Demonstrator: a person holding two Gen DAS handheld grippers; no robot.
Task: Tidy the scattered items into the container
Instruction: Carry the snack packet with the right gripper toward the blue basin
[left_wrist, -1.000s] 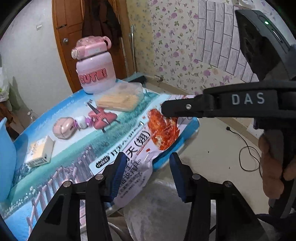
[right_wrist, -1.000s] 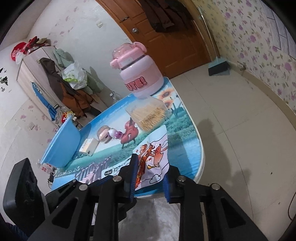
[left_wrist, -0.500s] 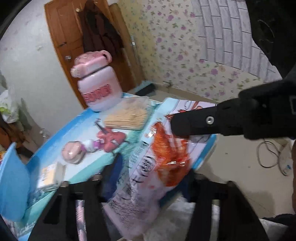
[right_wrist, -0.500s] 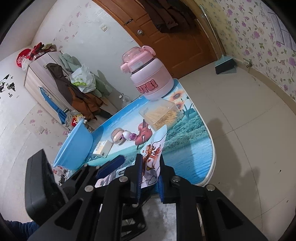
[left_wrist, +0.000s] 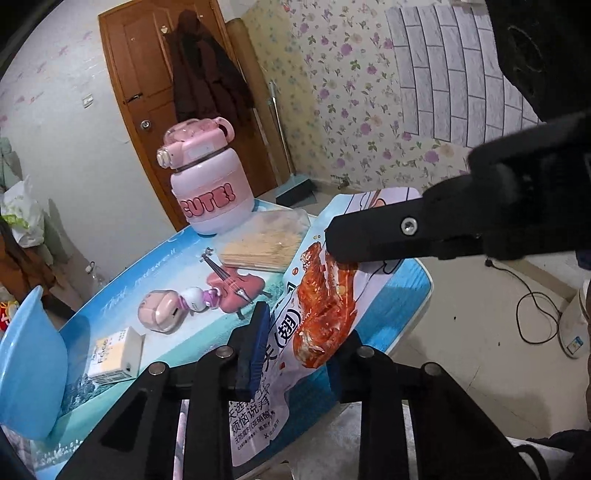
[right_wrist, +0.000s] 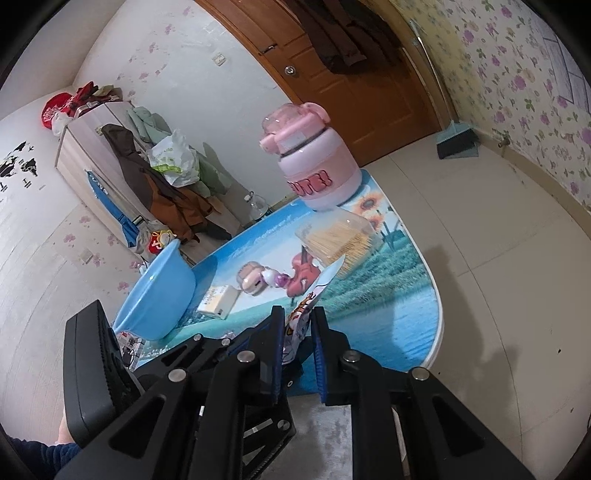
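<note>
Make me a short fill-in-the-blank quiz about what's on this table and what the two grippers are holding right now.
1. Both grippers are shut on the same snack ____.
2. The word on the pink bottle reads ____.
3. The basin at the table's end is coloured ____.
4. The right gripper pinches the packet's ____ end.

Missing words: packet; CUTE; blue; far

I note the snack packet is pale pink and white, printed with glossy red-orange chicken wing artwork and dark lettering. My gripper pads are blue on black frames. The tabletop carries a printed scene: blue sky, green fields, sunflowers. The bottle is pink over lilac with pink "CUTE!" lettering. The basin is light blue. The toothpick box is clear, its contents tan. The small carton is white and yellow
</note>
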